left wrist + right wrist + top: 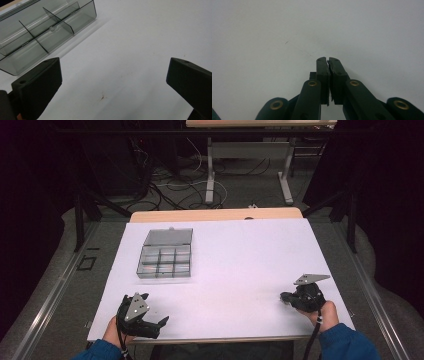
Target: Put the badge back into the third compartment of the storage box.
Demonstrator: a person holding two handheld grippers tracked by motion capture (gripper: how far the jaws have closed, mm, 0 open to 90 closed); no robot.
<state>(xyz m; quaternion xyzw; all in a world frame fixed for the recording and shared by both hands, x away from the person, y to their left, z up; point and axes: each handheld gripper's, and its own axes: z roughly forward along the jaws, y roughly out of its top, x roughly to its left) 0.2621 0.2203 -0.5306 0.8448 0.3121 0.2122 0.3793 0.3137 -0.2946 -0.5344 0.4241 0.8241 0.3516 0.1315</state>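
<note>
A clear grey compartment box [165,254] lies open on the white table top [240,255], left of centre, its lid folded back; its cells look bare. In the left gripper view the box [42,30] sits at the upper left, ahead of my left gripper [113,82], whose jaws stand wide apart with nothing between them. In the high view the left gripper [152,317] rests near the table's front left edge. My right gripper [285,297] lies at the front right, pointing left. Its jaws [328,62] are pressed together over bare table, holding nothing.
A wooden strip [215,215] runs along the table's far edge. Beyond it stand the metal legs of another table [210,180] amid loose cables [170,185] on the floor. A small brown mark [102,97] stains the sheet between the left jaws.
</note>
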